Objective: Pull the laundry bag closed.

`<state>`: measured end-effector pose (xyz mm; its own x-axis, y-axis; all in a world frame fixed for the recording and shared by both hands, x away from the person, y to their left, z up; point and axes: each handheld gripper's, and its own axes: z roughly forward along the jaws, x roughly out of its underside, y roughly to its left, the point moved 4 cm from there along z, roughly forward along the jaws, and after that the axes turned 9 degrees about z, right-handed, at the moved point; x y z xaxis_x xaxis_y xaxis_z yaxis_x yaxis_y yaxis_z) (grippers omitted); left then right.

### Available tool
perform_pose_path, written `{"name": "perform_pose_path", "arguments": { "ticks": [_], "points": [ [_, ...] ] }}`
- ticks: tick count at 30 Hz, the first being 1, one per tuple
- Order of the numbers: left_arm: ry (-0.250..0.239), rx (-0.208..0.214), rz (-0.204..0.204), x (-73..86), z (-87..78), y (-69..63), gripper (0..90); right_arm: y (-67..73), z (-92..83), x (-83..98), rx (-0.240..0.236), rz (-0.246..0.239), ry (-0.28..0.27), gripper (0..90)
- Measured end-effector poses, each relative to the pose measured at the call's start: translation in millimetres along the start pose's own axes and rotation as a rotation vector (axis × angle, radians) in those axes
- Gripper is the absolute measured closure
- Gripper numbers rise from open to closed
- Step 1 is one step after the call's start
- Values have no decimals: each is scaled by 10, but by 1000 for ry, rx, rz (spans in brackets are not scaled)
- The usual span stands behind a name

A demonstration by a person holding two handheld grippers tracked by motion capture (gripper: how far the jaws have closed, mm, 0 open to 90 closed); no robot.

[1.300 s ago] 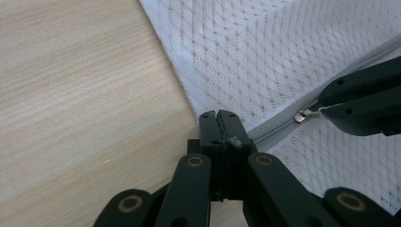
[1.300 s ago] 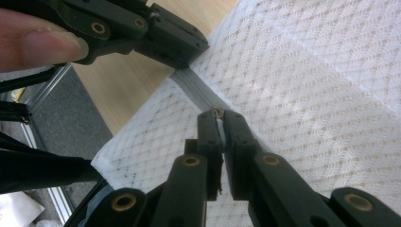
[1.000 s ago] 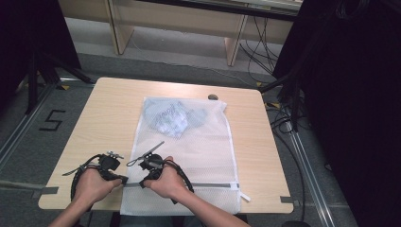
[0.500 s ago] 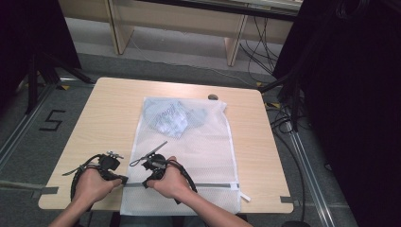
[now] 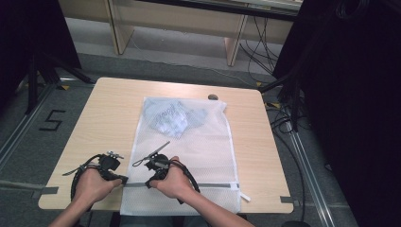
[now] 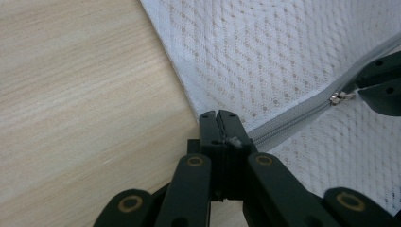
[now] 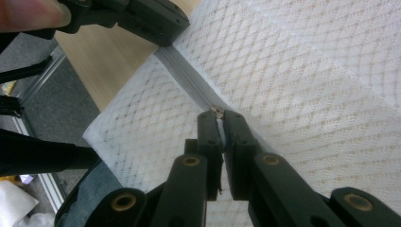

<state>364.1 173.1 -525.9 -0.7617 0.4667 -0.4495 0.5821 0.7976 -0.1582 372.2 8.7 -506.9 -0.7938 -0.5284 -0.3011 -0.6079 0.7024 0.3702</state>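
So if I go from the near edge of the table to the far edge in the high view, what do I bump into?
Grey zipper → right gripper → blue clothes inside the mesh bag → small dark thing by the far edge.

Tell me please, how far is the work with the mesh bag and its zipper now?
Done: the bluish garment lies inside the mesh laundry bag. In hand: the left gripper clamps the bag's edge at the end of the grey zipper, and the right gripper pinches the zipper pull close to that end. Left: which way the pull must travel cannot be told.
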Motion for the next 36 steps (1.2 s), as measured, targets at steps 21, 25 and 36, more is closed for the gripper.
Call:
{"name": "perform_pose_path", "arguments": {
  "ticks": [21,25,36],
  "points": [
    [5,-5,4,3,-7,4,894,-31,-58,46,22,-4,11,871],
    [3,1,9,2,-3,10,894,-38,-71,53,31,-1,12,871],
    [0,1,7,4,-2,13,894,-55,-89,57,55,-2,21,871]
  ]
}}
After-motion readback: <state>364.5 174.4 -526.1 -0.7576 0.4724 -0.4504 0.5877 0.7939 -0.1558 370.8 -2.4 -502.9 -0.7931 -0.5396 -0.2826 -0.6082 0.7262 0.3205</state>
